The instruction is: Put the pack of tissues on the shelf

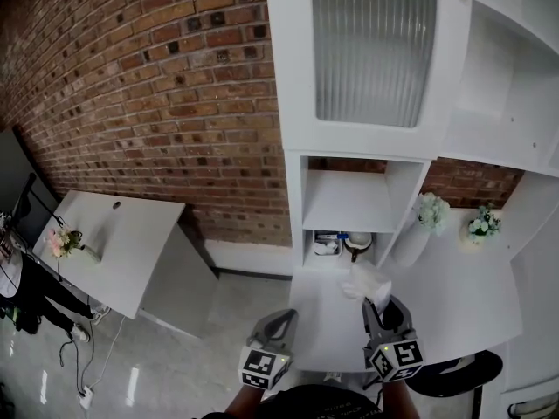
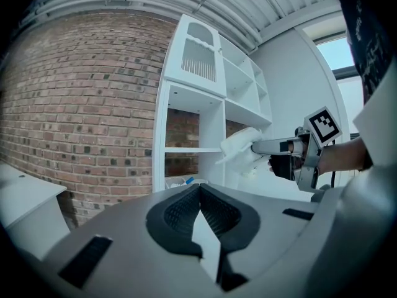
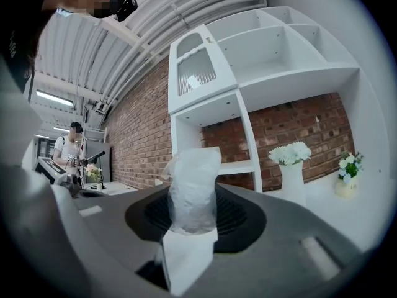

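Head view: flower vase (image 1: 419,230) right of shelf (image 1: 345,201), clutter (image 1: 330,244) in bottom cubby (image 1: 382,238).

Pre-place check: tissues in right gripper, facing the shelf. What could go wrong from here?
1. The right gripper pinches the soft pack of tissues by one end; most sticks out, so it may sag or slip.
2. The low compartment already holds items; placing there could knock them.
3. The vase of white flowers stands beside the shelf; a wide swing might tip it.
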Available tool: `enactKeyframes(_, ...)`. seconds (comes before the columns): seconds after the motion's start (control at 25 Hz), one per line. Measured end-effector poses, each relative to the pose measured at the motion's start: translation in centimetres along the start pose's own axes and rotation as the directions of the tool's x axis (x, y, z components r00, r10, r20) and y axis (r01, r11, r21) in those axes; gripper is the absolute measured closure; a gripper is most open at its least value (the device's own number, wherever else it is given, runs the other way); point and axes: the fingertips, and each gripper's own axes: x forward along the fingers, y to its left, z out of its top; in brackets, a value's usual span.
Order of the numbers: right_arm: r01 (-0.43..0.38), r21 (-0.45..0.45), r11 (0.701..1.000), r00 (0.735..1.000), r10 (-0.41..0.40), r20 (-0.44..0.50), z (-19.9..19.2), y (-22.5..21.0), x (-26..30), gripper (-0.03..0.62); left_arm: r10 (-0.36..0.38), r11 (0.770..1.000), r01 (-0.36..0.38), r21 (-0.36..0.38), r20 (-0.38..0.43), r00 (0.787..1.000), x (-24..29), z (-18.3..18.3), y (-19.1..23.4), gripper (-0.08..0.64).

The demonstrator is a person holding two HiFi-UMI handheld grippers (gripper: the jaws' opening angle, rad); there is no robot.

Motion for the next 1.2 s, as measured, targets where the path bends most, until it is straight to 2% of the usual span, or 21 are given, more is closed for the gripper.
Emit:
enactKeyframes(0.28,-0.01,0.011,1.0,0.997,0.009,0.072,2.8,-1.0,2.8,0.443,-0.008,1.0,0.008,0.02,0.009,1.0,1.3,0.6,0.0,0.549)
enactKeyframes(0.44,0.005,0.063,0.998,0.994,-0.012,0.111,4.3,-2.5,4.6,0.443,-0.02,0.999,0.019,0.043,0.015,1.0,2.3,1.1,-0.4,0.549)
enactKeyframes(0.76,-0.005,0.146,0.989,0.99,-0.016,0.139,5.8,-4.7,7.8,0.443,0.011,1.0,-0.011,0.029,-0.001,1.0,3.6,0.8,0.4,0.549)
enactKeyframes(0.96,-0.005,0.243,0.97,0.995,-0.018,0.093,5.4,-6.3,10.5,0.443,0.026,0.999,-0.025,0.023,0.0,1.0,4.7,1.0,0.7,0.549)
enactKeyframes(1.2,-0.077,0.373,0.925,0.989,0.024,0.144,6.5,-7.5,12.1,0.44,0.048,0.999,-0.048,0.012,-0.004,0.999,5.8,1.0,1.3,0.549)
